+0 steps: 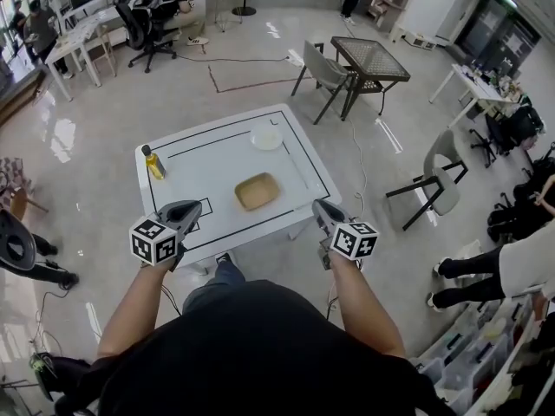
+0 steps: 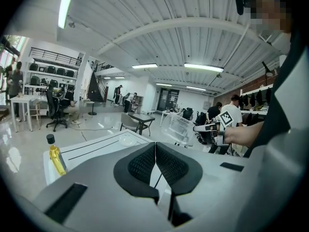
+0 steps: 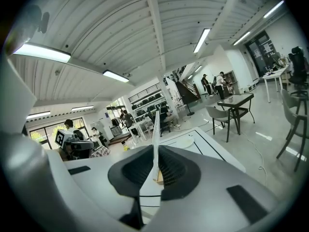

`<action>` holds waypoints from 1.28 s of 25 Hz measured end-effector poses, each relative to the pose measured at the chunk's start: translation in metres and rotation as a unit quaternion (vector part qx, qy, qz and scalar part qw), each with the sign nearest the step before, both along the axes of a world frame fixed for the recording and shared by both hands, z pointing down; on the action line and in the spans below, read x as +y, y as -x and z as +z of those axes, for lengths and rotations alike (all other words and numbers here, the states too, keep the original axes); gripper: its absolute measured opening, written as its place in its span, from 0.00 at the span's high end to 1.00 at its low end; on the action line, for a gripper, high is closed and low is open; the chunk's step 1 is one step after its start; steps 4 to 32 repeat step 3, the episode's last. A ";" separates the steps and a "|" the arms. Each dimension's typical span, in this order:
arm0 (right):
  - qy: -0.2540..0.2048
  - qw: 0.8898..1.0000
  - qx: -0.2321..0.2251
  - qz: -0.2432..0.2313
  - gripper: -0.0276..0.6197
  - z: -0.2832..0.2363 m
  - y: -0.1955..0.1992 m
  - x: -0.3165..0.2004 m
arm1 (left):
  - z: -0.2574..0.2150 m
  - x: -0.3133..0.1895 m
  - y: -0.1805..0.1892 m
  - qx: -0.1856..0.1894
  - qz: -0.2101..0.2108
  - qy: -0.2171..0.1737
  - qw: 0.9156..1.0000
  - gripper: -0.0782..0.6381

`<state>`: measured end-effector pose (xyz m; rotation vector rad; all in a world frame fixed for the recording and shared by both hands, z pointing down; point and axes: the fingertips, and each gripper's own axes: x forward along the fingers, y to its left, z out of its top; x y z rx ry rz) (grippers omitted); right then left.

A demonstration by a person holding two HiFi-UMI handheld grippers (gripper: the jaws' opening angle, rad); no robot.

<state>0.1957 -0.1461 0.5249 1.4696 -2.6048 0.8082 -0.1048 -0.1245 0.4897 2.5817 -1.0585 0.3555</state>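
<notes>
We hold the left gripper (image 1: 191, 210) and right gripper (image 1: 320, 206) closed, empty, flanking the empty wooden tray (image 1: 257, 191), which lies crosswise; half-full oil bottle (image 1: 154, 163) left of it.

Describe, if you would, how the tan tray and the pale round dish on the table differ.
The tan tray is brownish and roughly rectangular with rounded corners, while the pale round dish is whitish and circular. The tan tray lies about mid-table, and the pale round dish sits nearer the far edge. Both rest on the white table inside its black outline, and both look empty.
</notes>
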 end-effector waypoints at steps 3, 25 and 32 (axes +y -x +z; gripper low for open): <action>0.000 1.000 0.002 -0.001 0.89 0.000 -0.002 0.002 | -0.001 0.001 -0.001 -0.001 0.001 -0.002 1.000 0.86; 0.000 1.000 0.002 -0.001 0.89 0.000 -0.002 0.002 | -0.001 0.001 -0.001 -0.001 0.001 -0.002 1.000 0.86; 0.000 1.000 0.002 -0.001 0.89 0.000 -0.002 0.002 | -0.001 0.001 -0.001 -0.001 0.001 -0.002 1.000 0.86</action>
